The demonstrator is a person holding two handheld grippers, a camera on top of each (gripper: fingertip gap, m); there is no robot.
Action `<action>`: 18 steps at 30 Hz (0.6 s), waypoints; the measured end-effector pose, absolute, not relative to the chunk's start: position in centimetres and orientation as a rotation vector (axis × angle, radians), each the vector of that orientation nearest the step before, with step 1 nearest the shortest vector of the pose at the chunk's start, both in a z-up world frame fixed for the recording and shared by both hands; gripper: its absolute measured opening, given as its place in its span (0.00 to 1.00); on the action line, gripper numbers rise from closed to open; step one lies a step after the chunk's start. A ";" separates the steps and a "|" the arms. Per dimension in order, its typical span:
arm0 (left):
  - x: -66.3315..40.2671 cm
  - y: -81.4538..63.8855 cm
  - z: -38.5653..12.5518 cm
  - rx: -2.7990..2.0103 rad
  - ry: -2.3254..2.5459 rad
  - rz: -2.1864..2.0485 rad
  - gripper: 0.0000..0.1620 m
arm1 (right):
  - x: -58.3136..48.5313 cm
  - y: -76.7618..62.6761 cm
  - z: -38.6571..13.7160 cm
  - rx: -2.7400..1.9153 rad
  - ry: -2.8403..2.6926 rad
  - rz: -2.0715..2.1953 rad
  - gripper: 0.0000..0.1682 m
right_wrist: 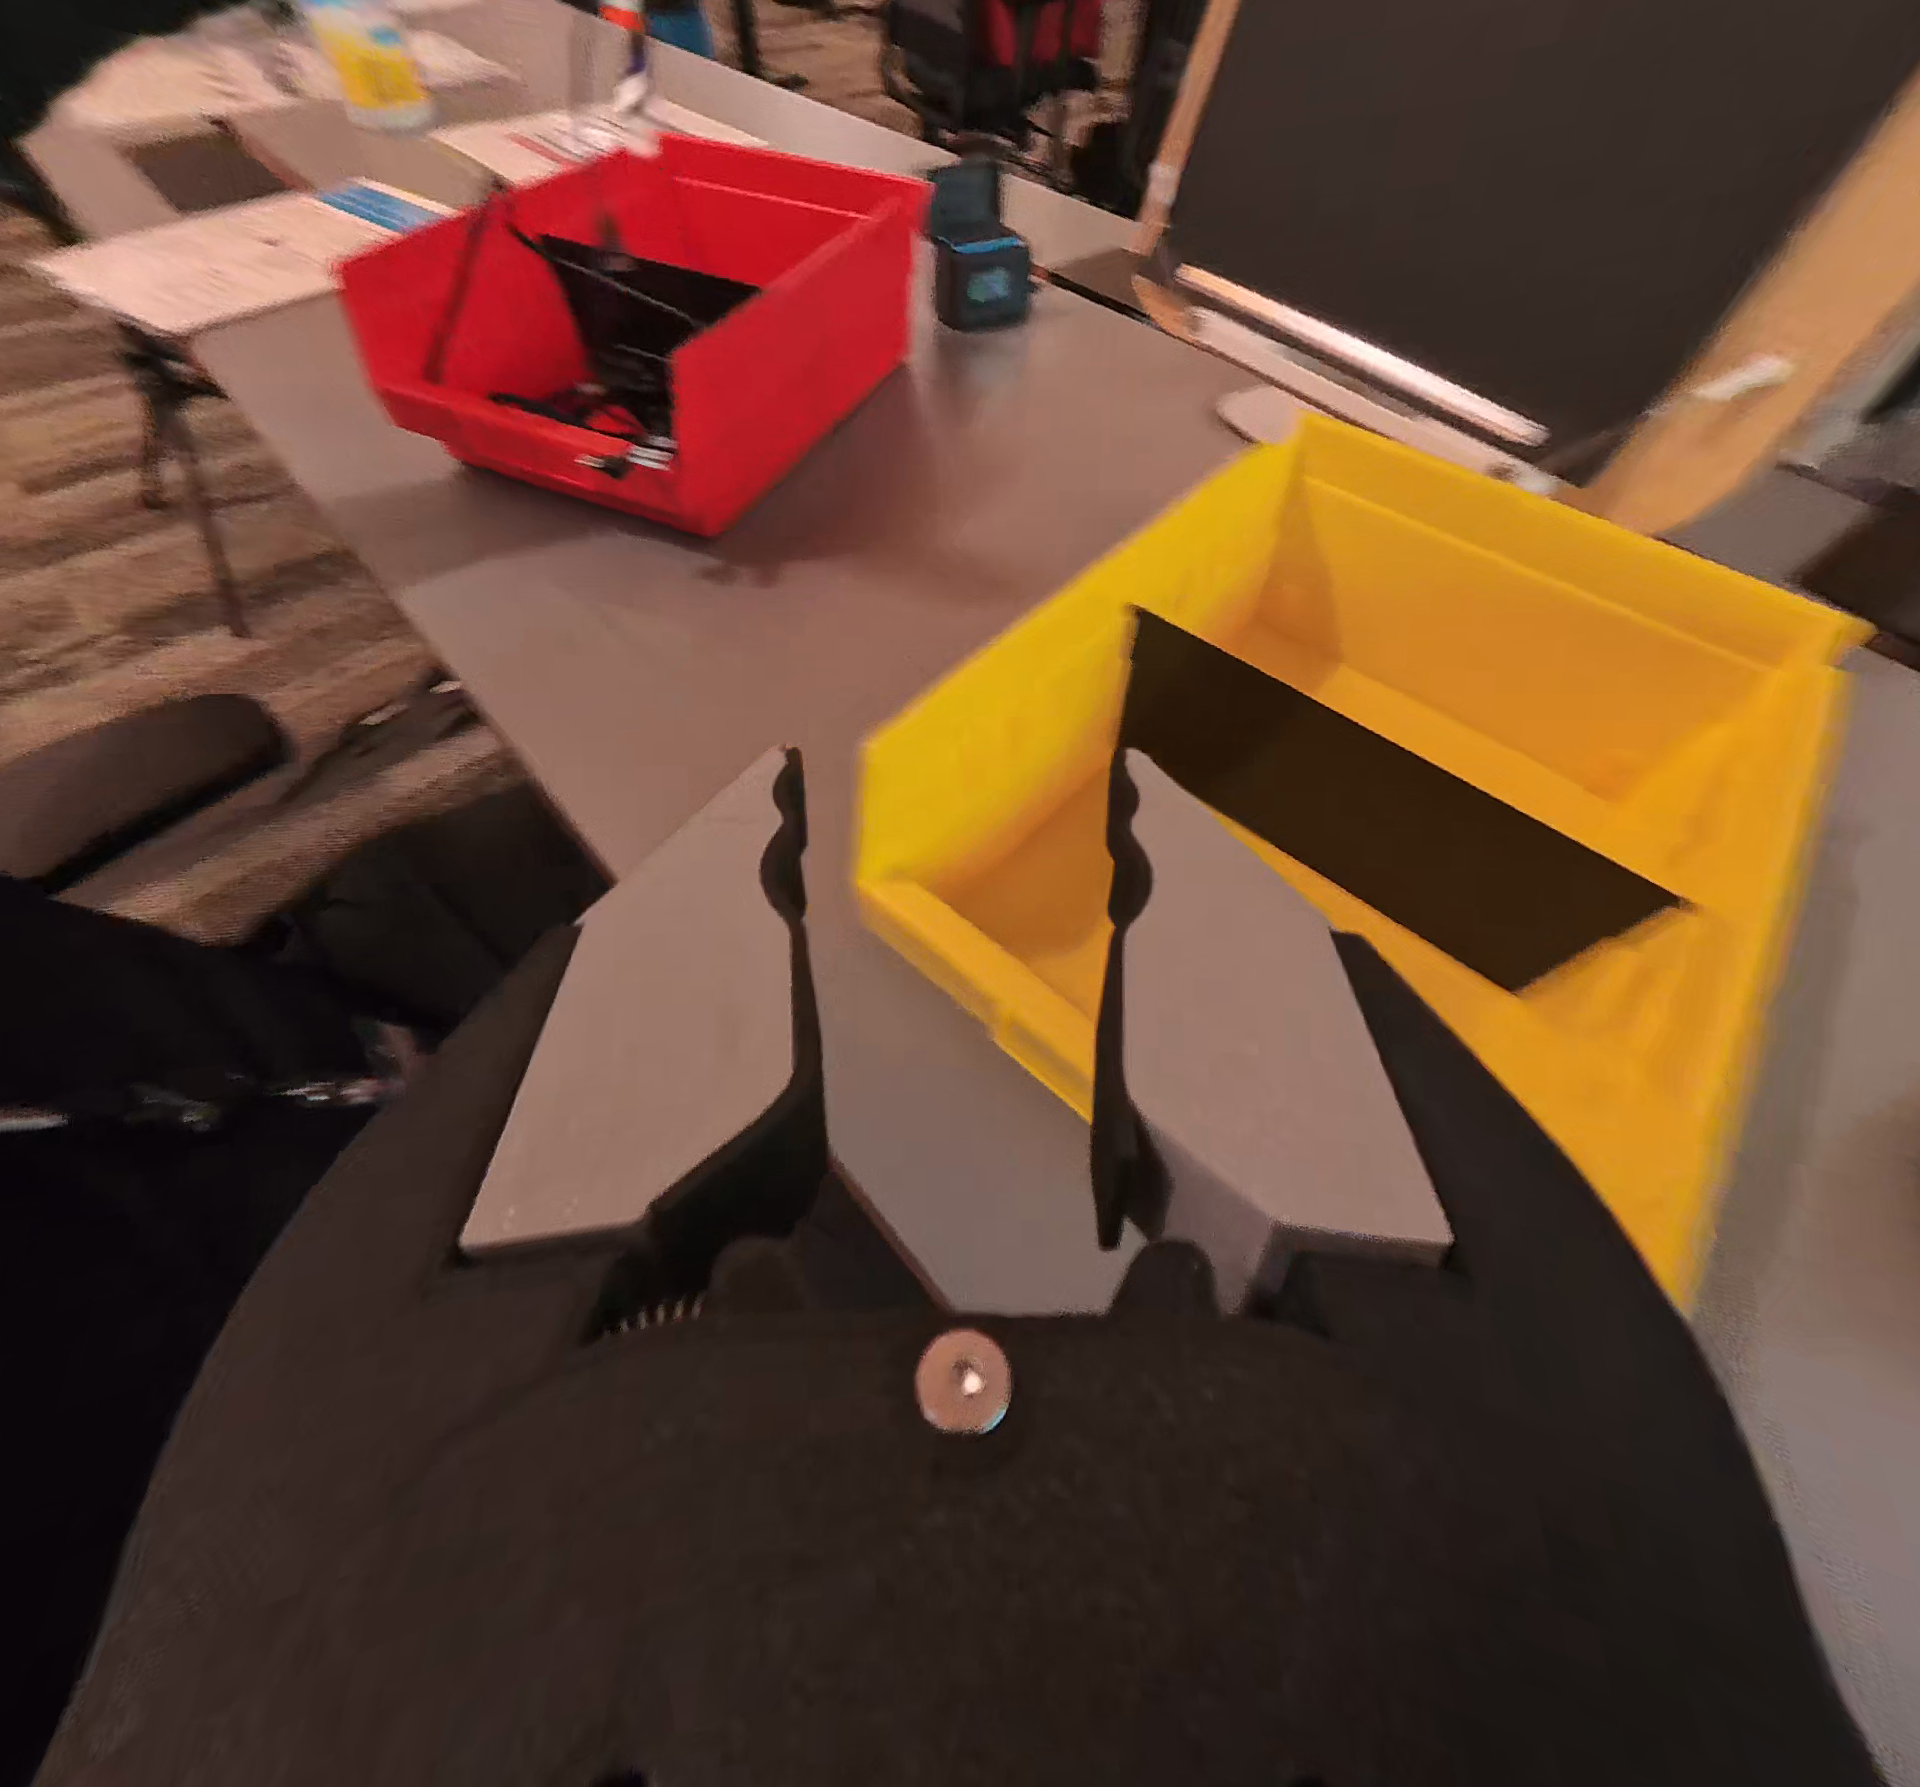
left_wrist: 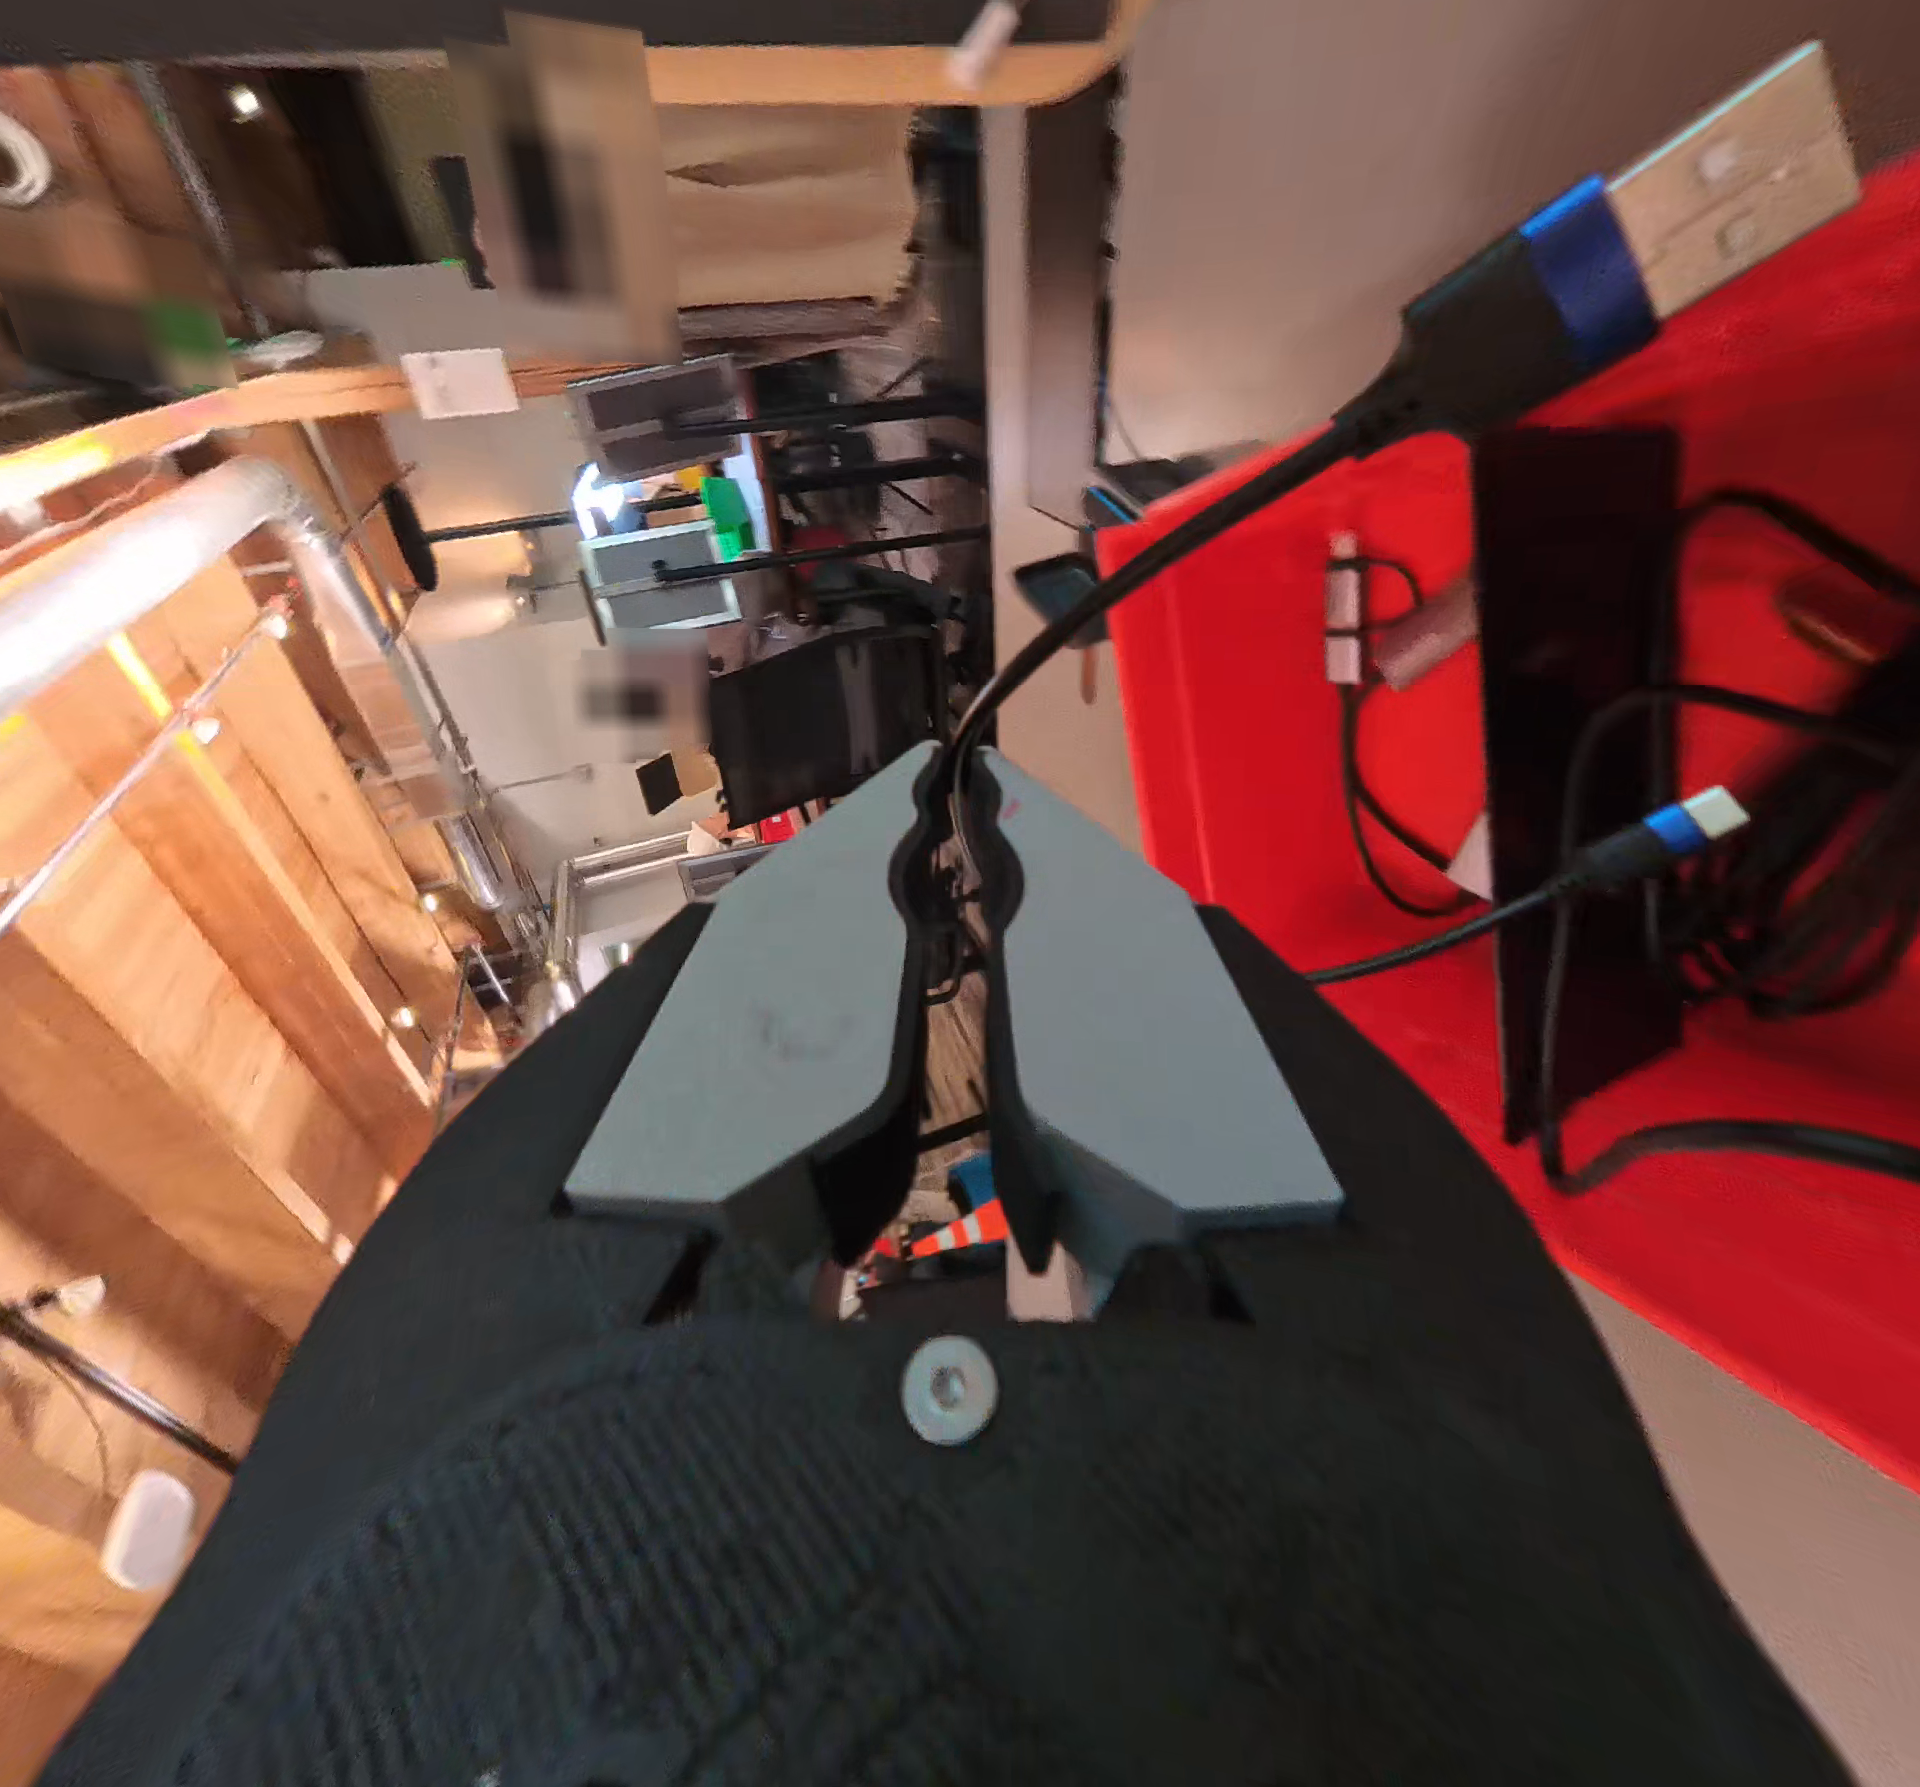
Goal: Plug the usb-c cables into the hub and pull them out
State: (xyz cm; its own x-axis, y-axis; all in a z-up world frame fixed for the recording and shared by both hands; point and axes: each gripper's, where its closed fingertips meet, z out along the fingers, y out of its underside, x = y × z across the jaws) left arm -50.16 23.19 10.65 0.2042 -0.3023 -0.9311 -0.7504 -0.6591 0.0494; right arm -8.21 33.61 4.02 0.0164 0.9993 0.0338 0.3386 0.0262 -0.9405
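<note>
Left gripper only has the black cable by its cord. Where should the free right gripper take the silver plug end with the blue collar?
Grip the black moulded housing just behind the blue collar, closing across its flat faces from the side. The bare silver plug must stay clear for insertion, and the cord flexes under the left gripper.

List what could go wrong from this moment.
1. The left gripper pinches the black cable by its cord, not its plug, so the plug may swing and be hard to aim.
2. Other cables lie tangled in the red bin and may snag.
3. The right gripper is open and empty, steadying nothing.
</note>
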 end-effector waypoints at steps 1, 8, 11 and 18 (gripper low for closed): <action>-49.6 23.1 12.3 -2.037 0.917 1.452 0.01 | -9.2 31.9 3.7 -1.426 -1.496 1.044 0.33; -43.1 24.5 16.3 -1.852 0.795 1.385 0.00 | -15.8 26.9 2.4 -1.351 -1.625 0.931 0.36; -38.7 26.2 14.1 -1.794 0.943 1.328 0.01 | -18.6 25.8 5.6 -1.319 -1.611 1.057 0.35; -32.9 28.8 7.9 -1.766 1.166 1.196 0.00 | -26.1 25.6 5.3 -1.387 -1.658 1.057 0.29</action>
State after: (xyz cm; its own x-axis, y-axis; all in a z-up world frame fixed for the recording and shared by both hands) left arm -32.86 28.81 7.91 0.1699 -0.2916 -0.9413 -0.9337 -0.3531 -0.0592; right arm -26.10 25.65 5.33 -0.1629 0.9864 0.0215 0.3968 0.0855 -0.9139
